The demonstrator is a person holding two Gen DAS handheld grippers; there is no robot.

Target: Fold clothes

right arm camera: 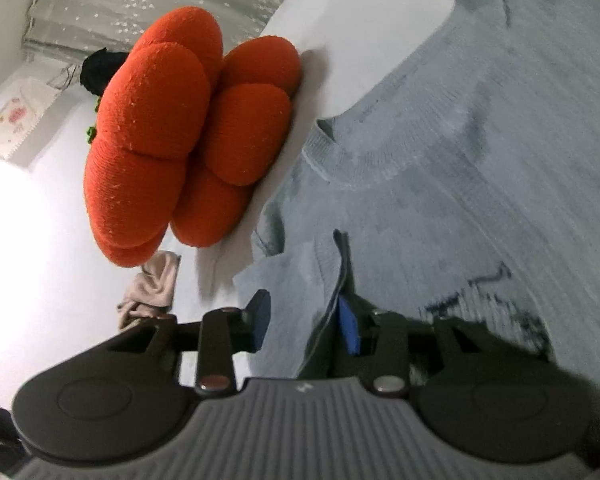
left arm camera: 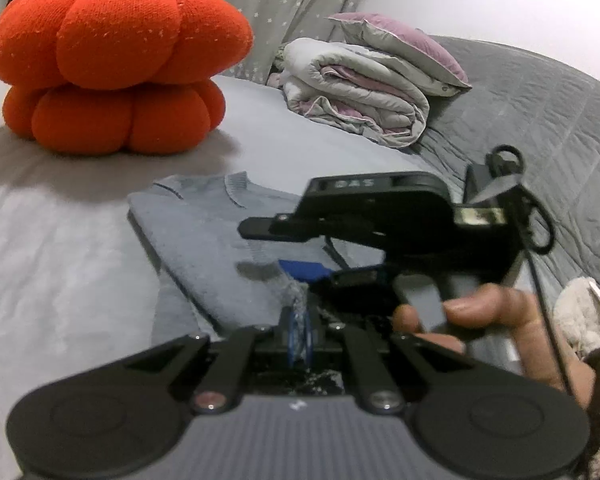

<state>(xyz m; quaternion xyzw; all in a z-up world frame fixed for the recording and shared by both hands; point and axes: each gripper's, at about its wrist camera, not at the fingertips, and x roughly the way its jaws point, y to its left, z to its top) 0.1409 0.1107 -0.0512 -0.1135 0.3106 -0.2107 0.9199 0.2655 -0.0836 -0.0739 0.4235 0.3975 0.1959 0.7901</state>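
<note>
A grey knit sweater (left arm camera: 204, 232) lies flat on the pale bed sheet (left arm camera: 60, 260), collar toward the far side. My left gripper (left arm camera: 299, 332) is shut, and a pinch of the sweater's hem rises between its blue pads. Just beyond it is my right gripper (left arm camera: 276, 248), held by a hand (left arm camera: 480, 312) and hovering over the sweater's near part. In the right wrist view the right gripper (right arm camera: 304, 320) is open. A fold of the sweater (right arm camera: 440, 160) lies between its pads, loose against the right blue pad (right arm camera: 348, 328).
A big orange pumpkin cushion (left arm camera: 112, 64) sits on the bed behind the sweater. A rolled duvet (left arm camera: 360, 96) and a purple pillow (left arm camera: 412, 48) lie at the back right on a dark grey quilt (left arm camera: 540, 112). A beige cloth (right arm camera: 152, 284) lies by the cushion.
</note>
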